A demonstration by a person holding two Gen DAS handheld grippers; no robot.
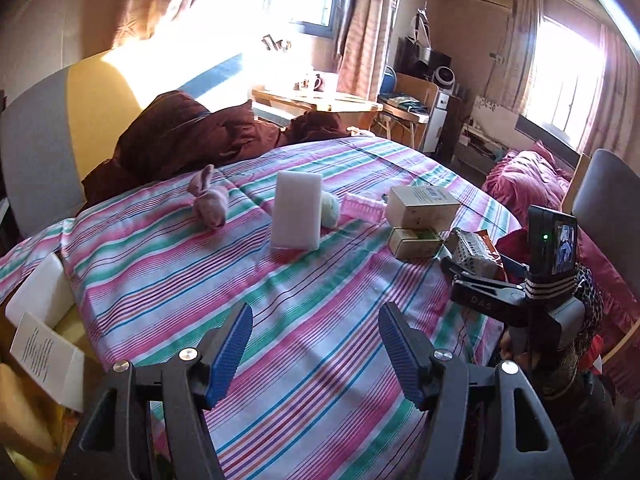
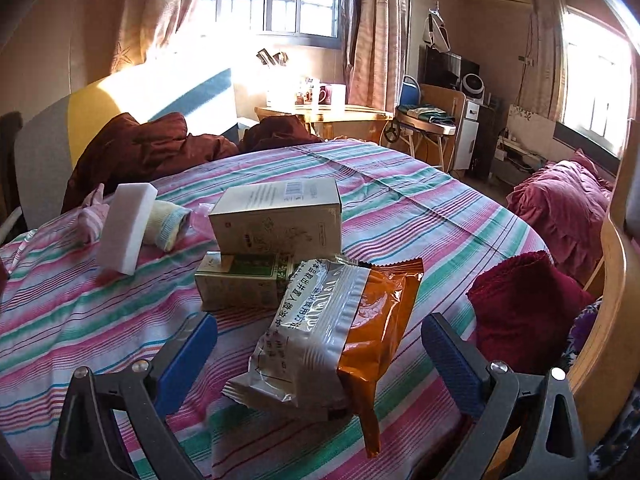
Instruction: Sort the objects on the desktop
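Note:
My left gripper (image 1: 318, 344) hangs open over bare striped cloth with nothing between its blue pads (image 1: 234, 348). Farther on stand a white sponge block (image 1: 298, 210), a pink sock bundle (image 1: 210, 200), a pale sock ball (image 1: 330, 208) and two stacked boxes (image 1: 422, 204). My right gripper (image 2: 320, 344) is open wide. A silver packet (image 2: 308, 328) and an orange packet (image 2: 384, 312) lie between its jaws, clear of both pads (image 2: 188, 356). Just beyond are the upper box (image 2: 280, 216) and the green box (image 2: 240, 280), with the sponge block (image 2: 126, 228) to their left.
The round table (image 1: 320, 288) has a striped cloth. A dark red cloth (image 2: 524, 308) lies at its right edge, and a brown jacket (image 1: 180, 132) hangs over the far chair. White boxes and a printed card (image 1: 44, 352) sit low at the left. A small screen (image 1: 562, 242) rides on the other gripper's body.

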